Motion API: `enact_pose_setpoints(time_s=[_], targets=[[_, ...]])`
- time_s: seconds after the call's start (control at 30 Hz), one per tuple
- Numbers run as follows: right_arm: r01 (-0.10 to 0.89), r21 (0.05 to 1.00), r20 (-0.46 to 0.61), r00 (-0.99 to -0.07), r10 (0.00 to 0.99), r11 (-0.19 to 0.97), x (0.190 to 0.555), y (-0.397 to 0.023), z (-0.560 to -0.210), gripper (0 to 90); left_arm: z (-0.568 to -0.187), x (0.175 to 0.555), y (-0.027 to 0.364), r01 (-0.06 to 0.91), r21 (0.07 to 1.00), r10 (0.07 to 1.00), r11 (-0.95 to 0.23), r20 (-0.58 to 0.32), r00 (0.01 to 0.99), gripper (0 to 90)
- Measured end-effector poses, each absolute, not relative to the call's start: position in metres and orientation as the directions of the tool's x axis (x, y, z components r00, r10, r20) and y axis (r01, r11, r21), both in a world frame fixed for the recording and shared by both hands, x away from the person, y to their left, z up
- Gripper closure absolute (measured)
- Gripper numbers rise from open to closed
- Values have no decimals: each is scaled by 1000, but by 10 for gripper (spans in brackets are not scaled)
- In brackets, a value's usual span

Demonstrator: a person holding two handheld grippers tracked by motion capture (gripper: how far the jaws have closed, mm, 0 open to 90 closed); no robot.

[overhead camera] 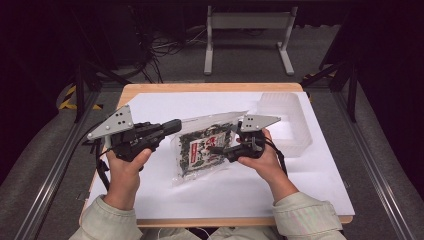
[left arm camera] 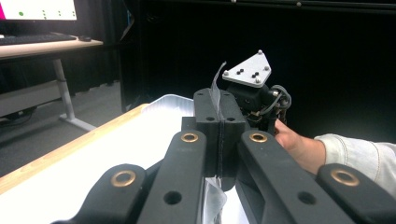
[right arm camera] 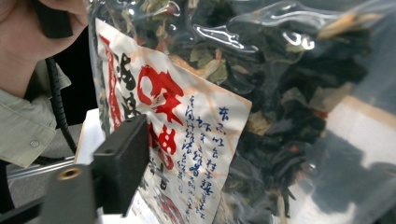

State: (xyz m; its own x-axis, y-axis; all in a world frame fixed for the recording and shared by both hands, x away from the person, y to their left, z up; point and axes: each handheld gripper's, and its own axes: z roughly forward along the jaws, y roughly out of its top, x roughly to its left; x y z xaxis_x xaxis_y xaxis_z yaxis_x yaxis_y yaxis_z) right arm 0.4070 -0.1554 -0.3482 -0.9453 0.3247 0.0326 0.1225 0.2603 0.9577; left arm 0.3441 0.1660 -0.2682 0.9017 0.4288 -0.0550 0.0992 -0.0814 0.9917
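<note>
Lying at the middle of the desk [overhead camera: 150,90], between two hands, one clear plastic bag [overhead camera: 202,150] of dark green dried leaves with a white label printed in red and blue characters; its transparent top flap lifts off the white sheet [overhead camera: 300,185] that covers the desk.

Left side: one left hand [overhead camera: 125,167] with a pale sleeve holds the left gripper [overhead camera: 172,126], grey three-cornered plate on top. Its jaws are pressed together on the bag's clear upper-left edge; in the left gripper view a strip of film stands up between the closed jaws.

Centre: in the right gripper view the bag sits very close, label upright-tilted, leaf fragments dark green with some pale and orange bits, glossy film creased.

Right side: one right hand [overhead camera: 262,160] holds the right gripper [overhead camera: 217,149], also topped by a grey plate, its tip at the bag's right edge over the label. One black jaw shows against the label in the right gripper view; whether the jaws are closed on the bag I cannot tell.

Further right: one translucent plastic tray [overhead camera: 295,125], just beside the right hand, at the desk's far right corner.

Surroundings: one grey metal stand [overhead camera: 247,30] on the floor beyond the desk, loose cables [overhead camera: 160,50] beside it, metal rails [overhead camera: 50,165] along both sides.
</note>
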Motion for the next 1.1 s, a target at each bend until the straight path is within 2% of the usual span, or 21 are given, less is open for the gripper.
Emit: enact_pose_setpoints(time_s=[0.13,0.43,0.63,1.0,1.03,1.1], targets=[[118,953,25,-948,317,278,405,-158,-346,424,-268,344,168,95,992,430,-79,-52,902,900],[103,951,13,-956,294,293,403,-163,-343,609,-268,346,171,95,992,459,-79,-49,887,900],[69,946,-18,-964,264,317,399,-163,-341,691,-269,347,174,100,992,474,-77,-52,879,900],[43,939,-36,-975,221,341,394,-162,-335,747,-271,352,181,117,991,490,-62,-72,869,891],[44,939,-34,-976,217,342,394,-162,-335,750,-271,353,182,117,991,492,-64,-71,868,880],[46,939,-28,-977,211,341,394,-163,-334,756,-271,356,184,125,988,487,-85,-69,871,803]])
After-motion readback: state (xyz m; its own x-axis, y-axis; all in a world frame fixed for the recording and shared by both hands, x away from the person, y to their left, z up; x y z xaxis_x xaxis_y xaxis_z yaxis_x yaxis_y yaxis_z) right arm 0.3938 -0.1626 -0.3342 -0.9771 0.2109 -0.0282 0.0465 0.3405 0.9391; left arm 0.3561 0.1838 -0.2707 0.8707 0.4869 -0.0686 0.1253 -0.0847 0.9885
